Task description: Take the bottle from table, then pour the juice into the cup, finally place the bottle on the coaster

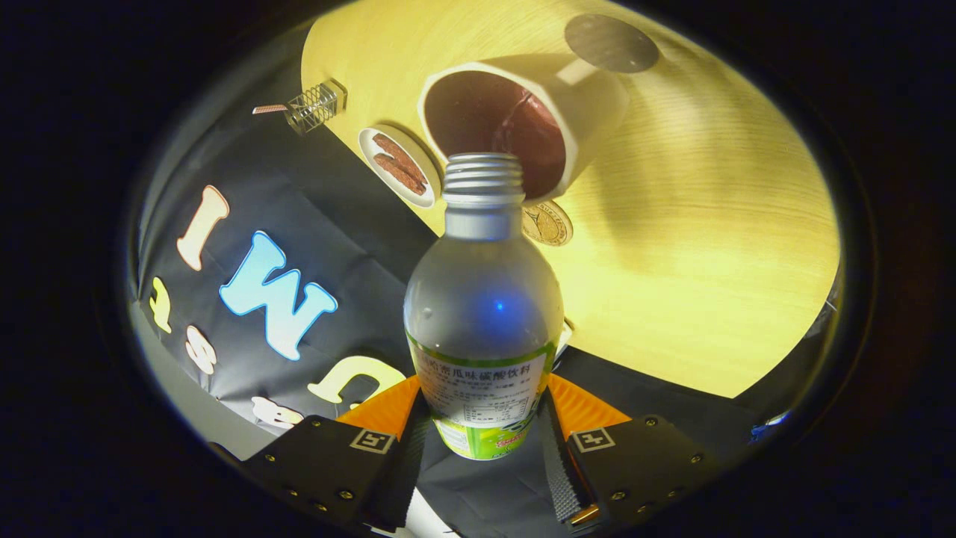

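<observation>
My gripper [482, 418] is shut on a silver bottle [484, 299] with a green and white label, one finger on each side of its lower body. The bottle is tipped forward, and its open threaded neck [483, 179] points at the rim of a white cup [515, 119]. The cup has a dark inside and stands on the pale wooden table [709, 261] just beyond the neck. A round dark coaster [611, 42] lies on the table past the cup. Whether any juice is running I cannot make out.
A small white plate [397, 166] with brown strips sits beside the cup, near the table's edge. A wire rack [315, 106] stands further along that edge. A gold round disc [547, 223] lies on the table under the bottle's neck.
</observation>
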The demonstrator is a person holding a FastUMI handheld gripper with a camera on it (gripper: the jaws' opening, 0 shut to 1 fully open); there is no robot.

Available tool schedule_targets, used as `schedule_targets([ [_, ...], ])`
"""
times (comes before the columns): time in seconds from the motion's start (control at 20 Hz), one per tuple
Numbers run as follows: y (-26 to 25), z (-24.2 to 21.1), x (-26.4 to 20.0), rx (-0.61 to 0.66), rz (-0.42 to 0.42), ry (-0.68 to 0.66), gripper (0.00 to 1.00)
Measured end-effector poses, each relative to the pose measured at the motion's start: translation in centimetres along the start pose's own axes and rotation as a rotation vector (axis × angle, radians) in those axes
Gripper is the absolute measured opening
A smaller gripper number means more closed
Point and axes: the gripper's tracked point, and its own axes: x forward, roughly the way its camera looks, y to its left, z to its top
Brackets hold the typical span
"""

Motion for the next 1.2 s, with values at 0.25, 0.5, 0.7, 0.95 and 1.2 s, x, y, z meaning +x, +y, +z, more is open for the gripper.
schedule_targets([
  [0.25, 0.2, -0.6, -0.1, 0.017, -0.001, 0.012, 0.71],
  [0.5, 0.3, -0.9, -0.1, 0.013, 0.002, 0.015, 0.71],
  [0.7, 0.1, -1.1, 0.0, 0.012, -0.004, 0.014, 0.71],
  [0.95, -0.7, -0.7, 0.3, -0.018, -0.025, -0.009, 0.71],
  [1.2, -1.0, 1.0, 0.9, -0.162, -0.035, -0.092, 0.71],
])
